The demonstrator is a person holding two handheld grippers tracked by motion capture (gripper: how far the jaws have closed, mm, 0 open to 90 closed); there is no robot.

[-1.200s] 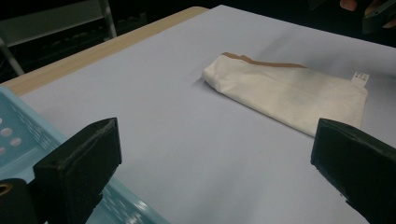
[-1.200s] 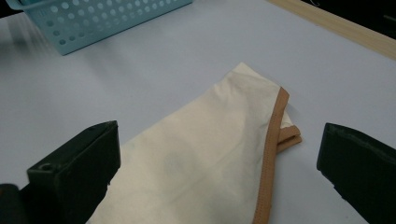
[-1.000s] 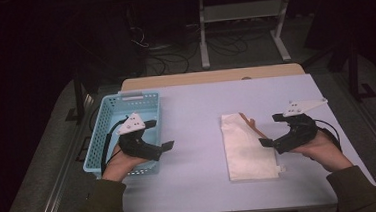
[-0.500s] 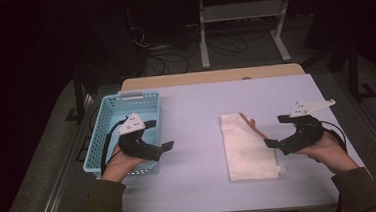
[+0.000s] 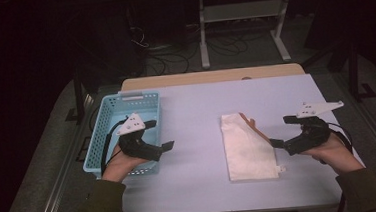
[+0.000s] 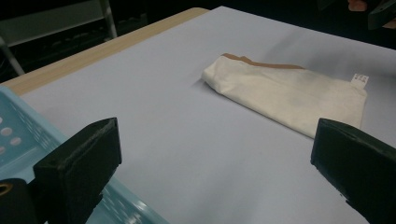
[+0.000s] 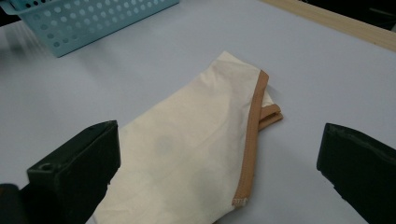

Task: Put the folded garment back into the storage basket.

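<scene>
Both grippers hang with jaws spread wide, holding nothing: the left gripper [image 5: 150, 136] over the near right corner of the light blue basket [image 5: 108, 122], the right gripper [image 5: 290, 131] just right of a folded cream cloth bag [image 5: 246, 149] (tan-trimmed, small label at its near corner) lying flat on the pale table [image 5: 191, 111].

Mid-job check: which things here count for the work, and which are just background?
Likely in play:
cloth bag
blue basket
left claw, open
right claw, open

Just around:
table
metal stand
floor cables
</scene>
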